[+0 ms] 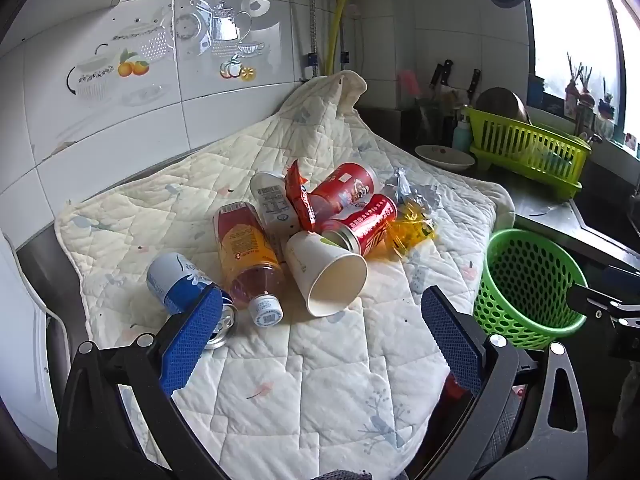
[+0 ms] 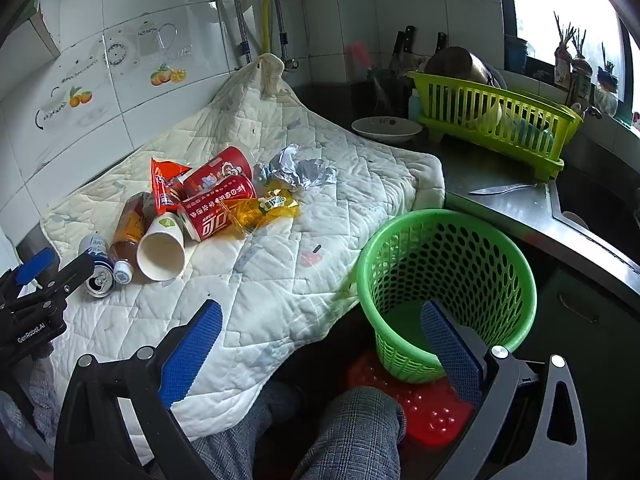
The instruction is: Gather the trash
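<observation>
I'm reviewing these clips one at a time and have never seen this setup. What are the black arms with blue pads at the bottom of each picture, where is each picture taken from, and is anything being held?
There is no robot here. A person holds a two-finger gripper in each hand, and each gripper carries a wide-angle camera looking forward along its fingers. The blue pads are the fingertips.

One picture looks out from the left gripper, the other from the right gripper. Both stand wide open and hold nothing.

On the quilted cloth lies a heap of trash: a paper cup on its side, a capped plastic bottle, a blue can, two red cans, and wrappers. The green basket stands beside the cloth's edge; the little of its inside that shows holds nothing.

The left gripper points at the heap, near the blue can. The right one is near the basket.
</observation>
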Tool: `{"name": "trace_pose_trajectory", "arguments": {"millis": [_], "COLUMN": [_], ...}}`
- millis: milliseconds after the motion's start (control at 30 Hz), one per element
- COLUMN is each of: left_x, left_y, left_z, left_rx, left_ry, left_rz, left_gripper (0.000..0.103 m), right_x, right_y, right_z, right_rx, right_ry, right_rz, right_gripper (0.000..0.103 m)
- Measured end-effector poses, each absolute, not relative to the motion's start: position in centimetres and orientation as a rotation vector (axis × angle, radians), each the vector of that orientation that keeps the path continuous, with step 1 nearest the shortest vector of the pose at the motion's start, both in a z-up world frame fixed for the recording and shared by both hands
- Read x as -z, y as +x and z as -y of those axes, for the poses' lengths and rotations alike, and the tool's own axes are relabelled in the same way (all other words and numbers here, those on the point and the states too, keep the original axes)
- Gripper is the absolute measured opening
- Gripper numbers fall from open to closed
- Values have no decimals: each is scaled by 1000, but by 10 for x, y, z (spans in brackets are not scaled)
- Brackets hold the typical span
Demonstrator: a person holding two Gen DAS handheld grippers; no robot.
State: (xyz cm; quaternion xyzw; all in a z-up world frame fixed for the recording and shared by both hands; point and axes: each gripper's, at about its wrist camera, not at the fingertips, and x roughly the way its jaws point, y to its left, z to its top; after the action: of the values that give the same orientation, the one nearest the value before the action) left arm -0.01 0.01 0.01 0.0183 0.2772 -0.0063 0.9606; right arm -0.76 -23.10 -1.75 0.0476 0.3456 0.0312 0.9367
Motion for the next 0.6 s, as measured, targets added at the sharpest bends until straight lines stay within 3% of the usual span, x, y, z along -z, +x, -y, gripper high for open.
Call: {"name": "trace_pose_trajectory", "arguments": {"millis": [600], "left_x": [-2], "left_y": [3], "left_z": [4], "left_rx": [31], "left_ry": [46], "left_rz": [-559], "left_gripper": [98], "right_x": [17], "right_y": [-8], "right_z": [236], "right_rx": [-57], "right_ry": [116], "right_rz": [-693], "right_gripper": [97]}}
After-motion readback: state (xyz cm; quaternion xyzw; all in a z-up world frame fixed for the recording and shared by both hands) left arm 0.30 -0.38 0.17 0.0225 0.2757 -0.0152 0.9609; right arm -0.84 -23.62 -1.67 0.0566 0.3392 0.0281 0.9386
